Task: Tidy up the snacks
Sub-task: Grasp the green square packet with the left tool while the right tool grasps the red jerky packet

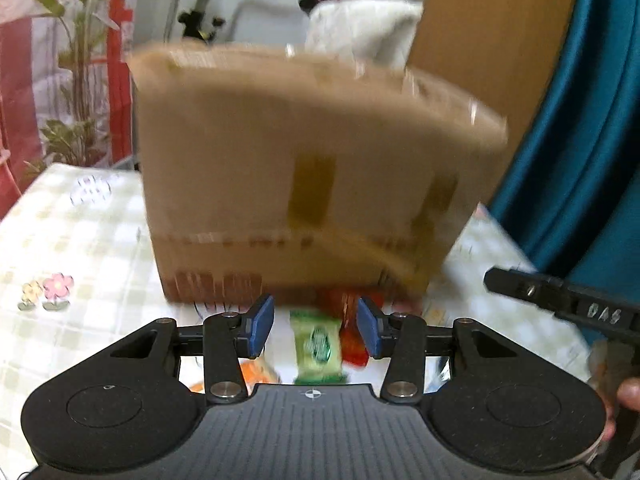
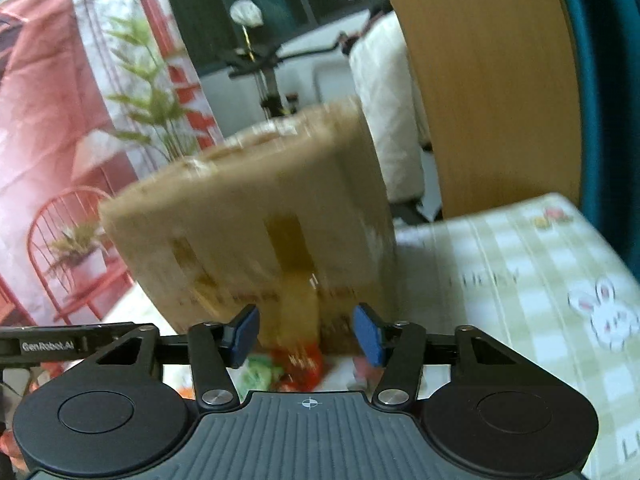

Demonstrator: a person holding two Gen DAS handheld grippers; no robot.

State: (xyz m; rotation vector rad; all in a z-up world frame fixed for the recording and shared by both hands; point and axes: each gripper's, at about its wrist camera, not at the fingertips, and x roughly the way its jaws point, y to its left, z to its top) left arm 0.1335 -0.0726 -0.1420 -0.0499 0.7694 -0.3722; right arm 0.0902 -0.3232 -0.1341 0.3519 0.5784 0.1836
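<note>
A taped cardboard box (image 1: pixel 308 176) stood on the checked desk (image 1: pixel 80 240) at twelve o'clock from both grippers, its contents hidden from either camera. The left gripper (image 1: pixel 316 326) had its fingers spread around nothing, a green snack packet (image 1: pixel 318 346) and a red snack packet (image 1: pixel 352 336) lying just beyond them at the box's foot. The right gripper (image 2: pixel 306 334) likewise had its fingers spread and empty, with the blurred packets on the desk at its twelve o'clock.

L gripper (image 1: pixel 316 330) has its jaws spread wide, nothing betw. the blue pads (image 1: pixel 260 328). R gripper (image 2: pixel 308 334) is likewise wide apart and empty. Both point fwd, roughly level.
</note>
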